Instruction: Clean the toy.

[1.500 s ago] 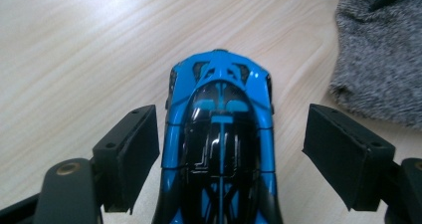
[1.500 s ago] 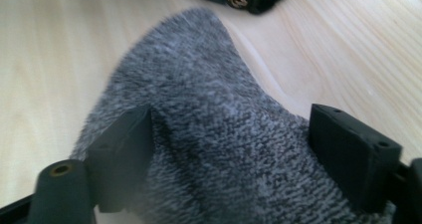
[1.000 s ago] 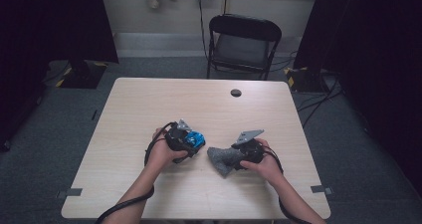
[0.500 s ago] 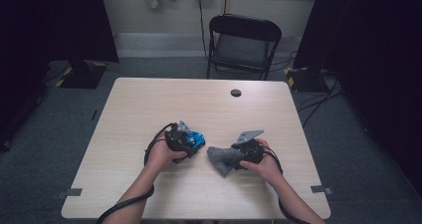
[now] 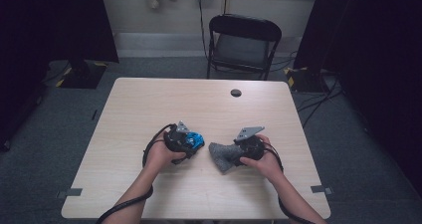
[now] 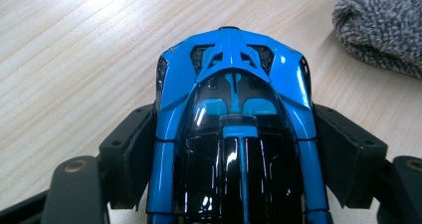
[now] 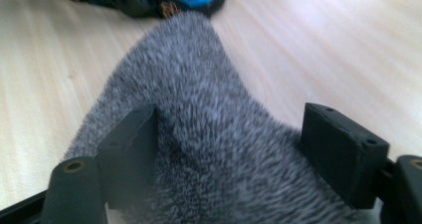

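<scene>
- High view: your left claw [image 5: 191, 142] clamps the blue toy car [image 5: 195, 140] on the worktop [image 5: 149, 104].
- Your right claw [image 5: 230, 155], at the car's 3 o'clock, has just opened further, with the grey cloth [image 5: 222, 154] between its jaws; whether it grips, you cannot tell.

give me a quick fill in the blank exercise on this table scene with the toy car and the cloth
1. The left gripper has a toy car between its jaws whose body is black and ____.
2. The fuzzy cloth between the right gripper's jaws is ____ in colour.
3. Beyond the table's far edge stands a black folding ____.

Missing words: blue; grey; chair
</scene>
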`<state>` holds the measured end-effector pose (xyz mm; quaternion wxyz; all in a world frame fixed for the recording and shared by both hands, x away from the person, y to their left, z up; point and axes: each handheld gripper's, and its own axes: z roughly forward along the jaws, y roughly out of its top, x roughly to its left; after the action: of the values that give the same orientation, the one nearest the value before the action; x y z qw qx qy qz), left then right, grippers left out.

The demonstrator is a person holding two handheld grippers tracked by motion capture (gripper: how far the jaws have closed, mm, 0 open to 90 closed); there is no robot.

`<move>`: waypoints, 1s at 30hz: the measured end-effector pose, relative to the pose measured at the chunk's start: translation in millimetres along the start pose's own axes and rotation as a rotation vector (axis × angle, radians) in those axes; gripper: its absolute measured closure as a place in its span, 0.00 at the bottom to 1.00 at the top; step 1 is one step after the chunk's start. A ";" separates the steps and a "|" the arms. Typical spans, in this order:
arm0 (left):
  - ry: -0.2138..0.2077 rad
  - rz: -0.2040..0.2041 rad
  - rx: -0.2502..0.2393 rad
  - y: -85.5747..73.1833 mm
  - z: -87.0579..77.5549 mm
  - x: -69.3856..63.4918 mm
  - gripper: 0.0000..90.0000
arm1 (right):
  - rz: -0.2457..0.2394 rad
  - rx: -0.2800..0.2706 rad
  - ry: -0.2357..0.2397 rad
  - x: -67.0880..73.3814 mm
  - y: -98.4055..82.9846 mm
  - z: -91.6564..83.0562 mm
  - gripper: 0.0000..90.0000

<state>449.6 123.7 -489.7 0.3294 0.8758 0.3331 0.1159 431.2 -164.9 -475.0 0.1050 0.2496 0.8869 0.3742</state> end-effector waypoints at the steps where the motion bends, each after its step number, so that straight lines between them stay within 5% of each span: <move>1: 0.000 0.000 0.001 0.0 -0.1 0.0 0.27 | -0.006 -0.016 0.014 -0.5 2.4 -2.7 0.24; 5: -0.001 0.002 0.000 -0.2 -0.1 0.2 0.27 | -0.052 -0.024 0.035 0.1 10.2 -9.4 0.24; 11: -0.001 0.005 -0.005 -1.4 -0.4 0.3 0.27 | -0.092 0.089 0.028 1.8 -1.2 5.5 0.27; 17: 0.001 0.003 -0.015 -2.3 -0.3 0.1 0.27 | 0.032 0.047 -0.058 -0.7 -2.2 12.3 0.47; 20: 0.000 0.003 -0.015 -2.8 -0.7 0.1 0.27 | 0.095 0.035 -0.111 -2.2 2.5 17.6 0.48; 25: 0.000 0.002 -0.014 -2.8 -0.7 0.1 0.27 | 0.176 0.007 -0.119 -4.9 7.2 23.8 0.39; 30: -0.001 0.003 -0.015 -2.9 -0.7 0.3 0.27 | 0.098 -0.006 -0.085 -5.7 8.7 18.0 0.24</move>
<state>448.1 125.9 -491.1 0.3361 0.8739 0.3307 0.1184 446.0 -151.8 -481.3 0.1248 0.3079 0.8674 0.3705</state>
